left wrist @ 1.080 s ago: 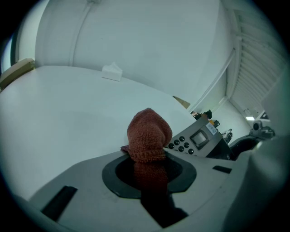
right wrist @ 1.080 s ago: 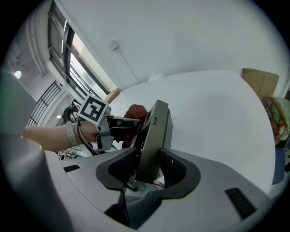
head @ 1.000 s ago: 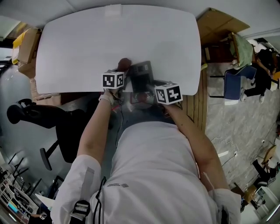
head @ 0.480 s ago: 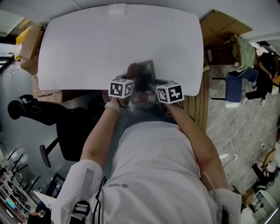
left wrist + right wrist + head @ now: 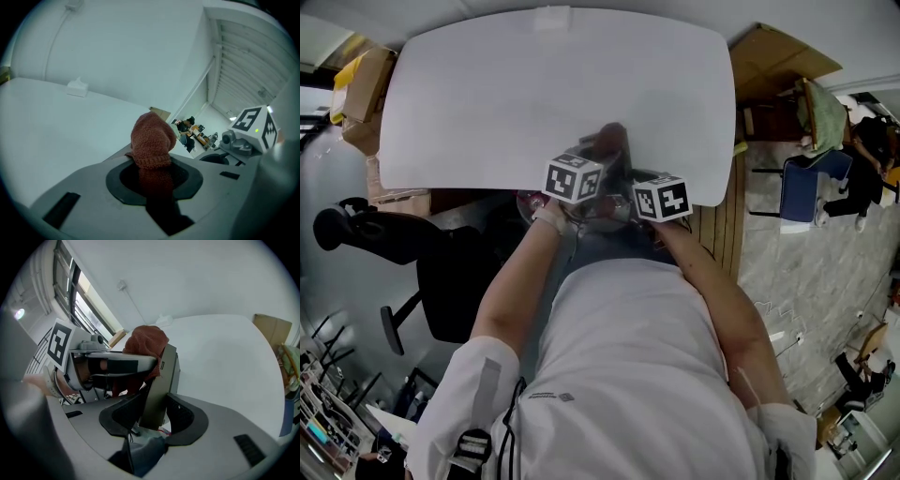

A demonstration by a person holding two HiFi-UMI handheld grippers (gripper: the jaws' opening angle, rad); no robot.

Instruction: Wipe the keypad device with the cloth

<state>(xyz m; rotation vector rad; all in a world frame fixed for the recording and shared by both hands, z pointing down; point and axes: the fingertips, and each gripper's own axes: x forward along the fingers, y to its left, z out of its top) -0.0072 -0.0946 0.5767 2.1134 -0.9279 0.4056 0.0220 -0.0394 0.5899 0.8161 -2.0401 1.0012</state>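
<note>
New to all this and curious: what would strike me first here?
A rust-red knitted cloth bunched in the left gripper rests against a grey keypad device that the right gripper holds. Both are at the near edge of a wide white table.

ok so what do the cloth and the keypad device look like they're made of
Cloth: knitted yarn, rust-brown and matte. Looped stitches and a ribbed band show. Whether it is wool or cotton I can't tell.
Keypad device: probably moulded plastic. The casing is smooth, matte grey, with a small slotted grille near one edge.
</note>
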